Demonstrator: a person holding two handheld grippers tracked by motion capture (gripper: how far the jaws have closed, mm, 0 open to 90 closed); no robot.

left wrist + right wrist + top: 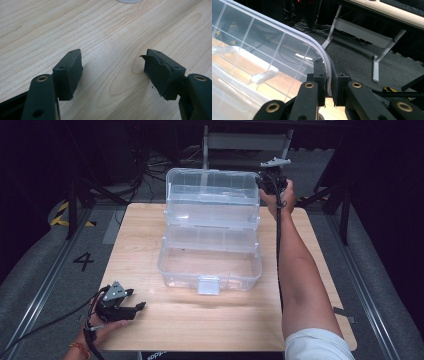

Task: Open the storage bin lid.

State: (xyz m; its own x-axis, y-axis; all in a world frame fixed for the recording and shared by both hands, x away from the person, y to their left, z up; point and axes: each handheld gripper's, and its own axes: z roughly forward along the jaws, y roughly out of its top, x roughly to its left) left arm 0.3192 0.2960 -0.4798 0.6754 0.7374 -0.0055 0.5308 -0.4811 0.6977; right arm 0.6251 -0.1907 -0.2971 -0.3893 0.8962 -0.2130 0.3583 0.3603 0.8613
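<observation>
A clear plastic storage box [210, 265] stands in the middle of the wooden table [165, 325], its tiers spread and its lid [212, 185] raised upright at the back. My right gripper [264, 176] is at the lid's upper right corner. In the right gripper view its jaws are shut on the lid's curved rim [325, 65], with the right gripper [327, 75] pinching the edge between its pads. My left gripper [142, 305] rests low at the table's front left, held by a hand. In the left gripper view the left gripper [113, 67] stands open over bare wood with nothing between its jaws.
The box has a latch tab [208, 286] on its front wall. Beyond the table lie dark floor, cables and a white metal table frame [362, 32]. Yellow-black tape [62, 215] marks the floor at left. The person's right forearm [300, 270] stretches along the box's right side.
</observation>
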